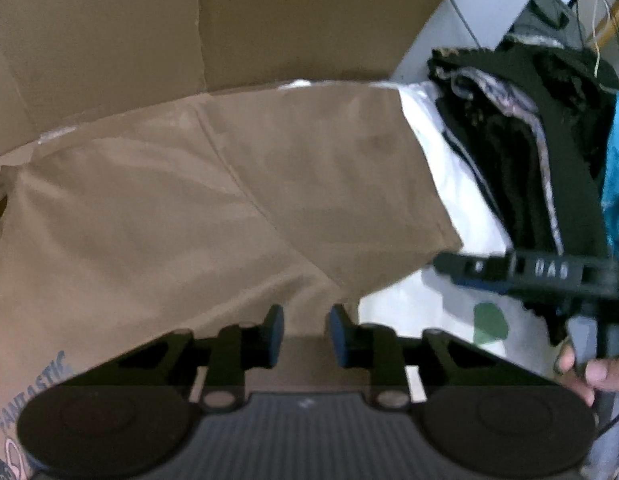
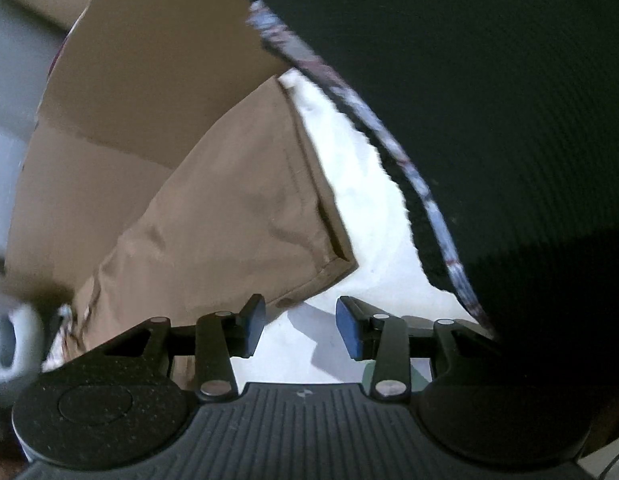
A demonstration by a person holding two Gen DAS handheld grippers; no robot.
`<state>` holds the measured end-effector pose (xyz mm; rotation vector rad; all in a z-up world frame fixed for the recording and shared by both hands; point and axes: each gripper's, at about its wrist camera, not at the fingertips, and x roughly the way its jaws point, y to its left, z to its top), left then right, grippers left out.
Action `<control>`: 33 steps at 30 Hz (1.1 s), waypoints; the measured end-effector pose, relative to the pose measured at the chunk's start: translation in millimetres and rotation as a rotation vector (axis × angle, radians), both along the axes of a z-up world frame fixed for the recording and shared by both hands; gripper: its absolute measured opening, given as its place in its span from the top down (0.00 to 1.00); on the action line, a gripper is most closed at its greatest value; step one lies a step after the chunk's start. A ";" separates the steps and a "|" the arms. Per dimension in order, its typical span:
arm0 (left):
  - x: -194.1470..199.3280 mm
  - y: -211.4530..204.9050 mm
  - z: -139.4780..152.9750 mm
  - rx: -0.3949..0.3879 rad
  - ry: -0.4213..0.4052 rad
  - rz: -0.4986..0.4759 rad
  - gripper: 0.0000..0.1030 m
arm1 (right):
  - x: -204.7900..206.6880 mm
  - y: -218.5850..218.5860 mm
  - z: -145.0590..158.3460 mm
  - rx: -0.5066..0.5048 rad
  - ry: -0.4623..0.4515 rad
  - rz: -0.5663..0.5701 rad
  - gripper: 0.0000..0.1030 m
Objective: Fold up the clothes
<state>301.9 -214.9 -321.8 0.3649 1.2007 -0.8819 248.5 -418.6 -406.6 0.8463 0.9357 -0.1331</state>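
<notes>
A tan T-shirt (image 1: 229, 200) lies spread on a white surface (image 1: 461, 216), with a sleeve reaching right and a "FANTASTIC" print at the lower left. My left gripper (image 1: 306, 334) hovers over the shirt's lower part. Its jaws stand a little apart, and flat cloth shows in the gap without being pinched. In the right wrist view, my right gripper (image 2: 301, 328) is open over the white surface (image 2: 349, 160), just below the corner of the sleeve hem (image 2: 325, 256). The left fingertip (image 2: 253, 320) is near the hem. The right gripper's body (image 1: 521, 270) also shows at the right of the left wrist view.
A cardboard wall (image 1: 109, 28) stands behind the shirt. A pile of black clothes (image 1: 521, 140) with a patterned edge lies right of the sleeve, and blue cloth (image 1: 617, 168) lies beyond it. The black pile (image 2: 489, 100) fills the right of the right wrist view. A hand (image 1: 589, 372) holds the right gripper.
</notes>
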 end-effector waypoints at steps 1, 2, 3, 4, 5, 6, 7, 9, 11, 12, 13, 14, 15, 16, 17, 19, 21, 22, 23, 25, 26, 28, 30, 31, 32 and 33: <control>-0.7 0.7 -2.2 0.010 0.003 -0.008 0.74 | -0.2 -0.1 -2.1 0.012 0.001 -0.030 0.56; -0.4 1.9 -3.7 0.018 0.004 -0.012 0.74 | -0.1 -0.3 -3.9 0.022 0.002 -0.057 0.56; 0.2 3.2 -4.9 0.024 0.004 -0.014 0.74 | 2.0 -0.9 -3.5 0.026 0.003 -0.069 0.56; 1.2 4.9 -5.8 0.030 0.002 -0.011 0.74 | 5.4 -0.8 -3.2 0.028 0.006 -0.077 0.56; 2.9 6.7 -6.5 0.035 0.004 -0.001 0.74 | 8.7 -0.8 -3.0 0.032 0.009 -0.084 0.56; 4.5 8.9 -6.7 0.036 0.011 0.009 0.74 | 12.1 -1.7 -2.5 0.040 0.010 -0.088 0.56; 5.2 10.7 -5.7 0.032 0.014 0.014 0.74 | 16.2 -3.0 -1.8 0.047 0.008 -0.088 0.57; 5.4 12.7 -3.0 0.024 0.014 0.015 0.74 | 22.0 -5.3 0.2 0.065 0.003 -0.081 0.86; 4.6 12.6 -0.3 0.016 0.011 0.008 0.74 | 27.7 -7.5 2.8 0.083 -0.006 -0.074 0.96; 4.0 12.2 0.2 0.014 0.008 0.006 0.74 | 29.5 -7.5 7.3 0.085 -0.023 -0.061 0.97; 3.3 11.8 0.6 0.011 0.004 0.003 0.74 | 31.5 -6.2 13.3 0.069 -0.039 -0.034 0.97; 3.4 12.8 0.7 0.006 0.006 0.006 0.74 | 33.4 -5.0 19.0 0.054 -0.054 -0.009 0.97; 3.7 14.1 0.6 0.001 0.010 0.011 0.74 | 35.0 -4.3 23.9 0.049 -0.063 0.009 0.98; 4.3 14.5 0.5 -0.003 0.015 0.015 0.74 | 36.7 -3.6 28.8 0.045 -0.072 0.029 0.98; 5.2 15.2 1.1 -0.010 0.015 0.020 0.74 | 39.1 -2.8 33.7 0.041 -0.079 0.053 0.98; 4.6 15.9 3.3 -0.019 0.003 0.011 0.75 | 44.9 -0.9 44.1 0.022 -0.092 0.110 0.98; 2.6 17.5 3.4 -0.030 0.001 0.020 0.78 | 51.2 -1.4 53.2 0.009 -0.095 0.152 0.98; 0.5 17.6 3.1 -0.036 0.000 0.020 0.82 | 54.2 -2.3 56.9 0.007 -0.096 0.163 0.98; -1.9 17.5 2.7 -0.041 -0.001 0.018 0.83 | 57.1 -3.1 61.1 0.004 -0.099 0.171 0.98; -6.6 17.5 2.6 -0.054 -0.007 0.016 0.83 | 64.5 -3.9 67.9 0.005 -0.106 0.178 0.98; -9.0 17.8 3.1 -0.061 -0.014 0.016 0.83 | 69.0 -3.8 70.7 0.008 -0.110 0.179 0.98; -12.6 16.8 2.0 -0.075 -0.021 0.032 0.84 | 69.2 -8.1 78.6 0.012 -0.116 0.182 0.98; -15.7 15.8 1.2 -0.093 -0.028 0.049 0.85 | 69.8 -8.8 81.7 0.016 -0.112 0.188 0.98; -16.7 14.9 0.3 -0.102 -0.028 0.058 0.86 | 70.2 -9.3 82.6 0.013 -0.105 0.196 0.98; -17.7 13.8 -0.7 -0.109 -0.026 0.067 0.87 | 70.7 -9.9 83.4 0.010 -0.098 0.204 0.98; -19.0 12.2 -2.6 -0.106 -0.027 0.071 0.89 | 70.6 -10.3 84.2 0.008 -0.091 0.213 0.98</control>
